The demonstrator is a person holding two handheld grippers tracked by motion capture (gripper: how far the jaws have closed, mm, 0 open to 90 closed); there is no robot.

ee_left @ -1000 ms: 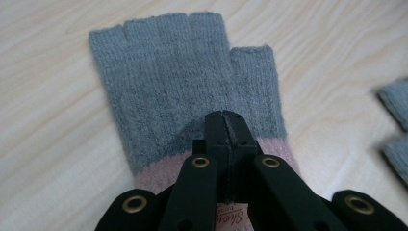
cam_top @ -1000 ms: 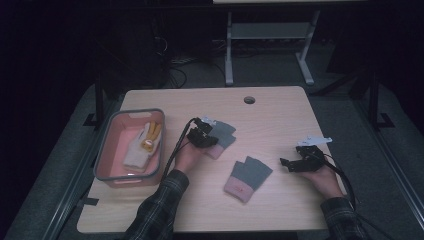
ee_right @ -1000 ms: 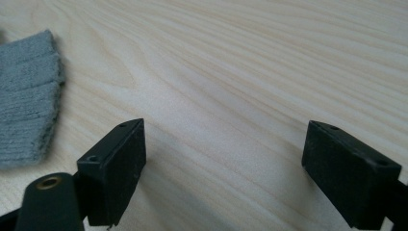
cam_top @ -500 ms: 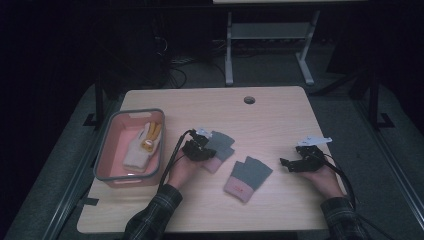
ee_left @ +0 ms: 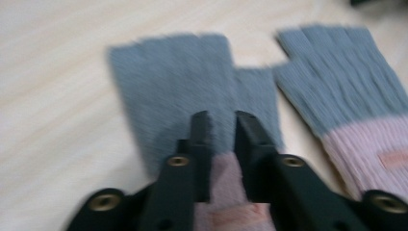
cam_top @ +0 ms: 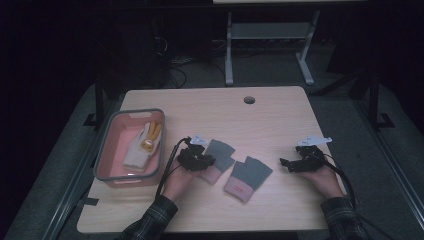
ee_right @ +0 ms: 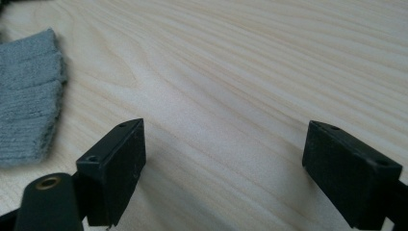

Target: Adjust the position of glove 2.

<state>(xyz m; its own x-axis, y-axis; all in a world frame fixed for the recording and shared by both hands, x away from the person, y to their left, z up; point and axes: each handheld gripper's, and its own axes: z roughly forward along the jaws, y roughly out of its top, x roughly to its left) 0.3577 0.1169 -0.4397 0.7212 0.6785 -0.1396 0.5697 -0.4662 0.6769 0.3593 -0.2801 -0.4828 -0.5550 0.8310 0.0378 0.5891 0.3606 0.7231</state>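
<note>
Narrowly parted, the left gripper's (ee_left: 222, 122) jaws have just been opening over the pink cuff of the left glove (ee_left: 192, 91), which lies flat beneath and between them, unclamped. Just beside it lies the second glove (cam_top: 247, 177). Wide apart, the right gripper's (ee_right: 223, 159) jaws hold nothing above bare table (ee_right: 250, 72). Since a second ago the left glove has been drawn nearer the person, beside its mate; the right gripper has stayed put.

Dim high view with dark surroundings; bright, motion-blurred left gripper view, sharper right one.
</note>
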